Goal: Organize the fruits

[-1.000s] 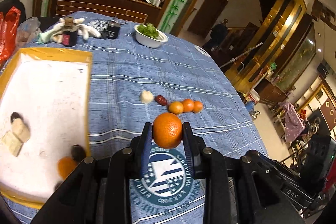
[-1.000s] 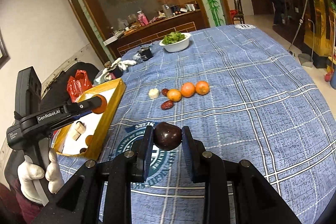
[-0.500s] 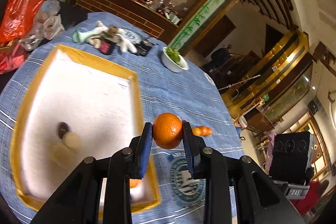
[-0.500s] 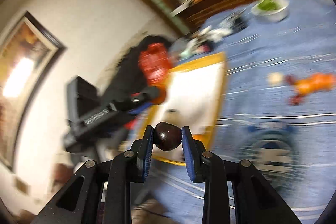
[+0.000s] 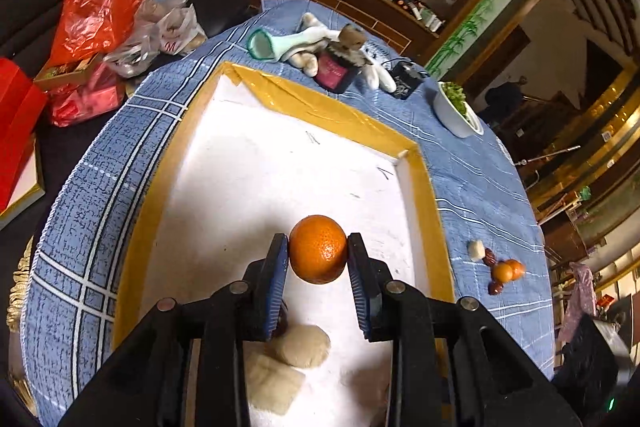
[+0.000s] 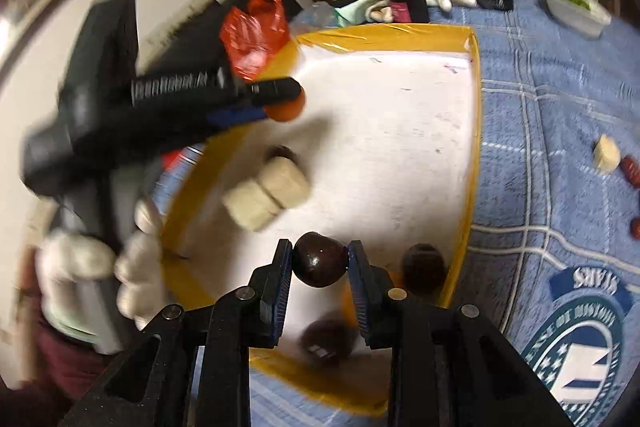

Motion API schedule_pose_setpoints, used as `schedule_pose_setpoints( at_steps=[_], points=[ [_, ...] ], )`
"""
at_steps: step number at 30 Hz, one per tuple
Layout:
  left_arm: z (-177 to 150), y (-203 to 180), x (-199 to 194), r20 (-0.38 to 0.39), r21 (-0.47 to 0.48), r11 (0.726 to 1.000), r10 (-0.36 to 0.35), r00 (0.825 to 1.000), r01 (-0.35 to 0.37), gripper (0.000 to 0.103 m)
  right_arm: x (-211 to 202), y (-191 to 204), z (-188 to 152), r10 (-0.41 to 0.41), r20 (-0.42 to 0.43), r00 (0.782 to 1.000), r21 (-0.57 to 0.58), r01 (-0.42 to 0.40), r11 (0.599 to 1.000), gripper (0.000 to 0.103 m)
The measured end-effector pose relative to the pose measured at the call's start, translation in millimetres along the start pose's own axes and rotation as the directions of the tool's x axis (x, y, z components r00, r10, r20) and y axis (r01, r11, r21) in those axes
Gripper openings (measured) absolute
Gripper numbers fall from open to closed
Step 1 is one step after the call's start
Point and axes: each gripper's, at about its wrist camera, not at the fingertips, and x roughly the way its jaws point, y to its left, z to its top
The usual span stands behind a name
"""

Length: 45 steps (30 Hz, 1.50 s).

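A bright, dimpled orange [image 5: 318, 249] sits between the pads of the left gripper [image 5: 318, 263], whose jaws have just been opening, above the yellow-rimmed white tray [image 5: 352, 115]; the right gripper [image 6: 320, 265] clasps a glossy dark-red round fruit [image 6: 320, 259] over the tray's near corner.

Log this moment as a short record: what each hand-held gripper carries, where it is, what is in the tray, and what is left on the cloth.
left hand-held gripper: round orange mandarin between pads, jaws just opening, over tray
right hand-held gripper: dark purple round fruit between pads, over tray
tray: white, yellow-rimmed; holds pale beige blocks, dark fruits
blue checked cloth: small oranges, red dates, one pale piece
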Motion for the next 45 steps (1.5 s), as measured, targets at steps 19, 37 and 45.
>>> schedule_pose_setpoints(
  at_steps=[19, 37, 45],
  points=[
    [-26.4, -143.3, -41.8, 0.003, 0.195, 0.971, -0.143, 0.99, 0.139, 0.067, -129.9, -35.0, -44.3, -0.168, 0.211, 0.963, 0.092, 0.151, 0.984, 0.065],
    [-92.1, -222.2, -37.4, -0.094, 0.268, 0.936, -0.209, 0.973, 0.227, 0.079, -182.9, -144.7, -111.6, -0.23, 0.25, 0.941, 0.375, 0.125, 0.919, 0.064],
    [-111.3, -255.1, 20.4, -0.152, 0.313, 0.915, -0.217, 0.964, 0.255, 0.079, -188.7, -190.7, -109.5, -0.262, 0.256, 0.93, 0.441, 0.129, 0.888, 0.064]
  ],
)
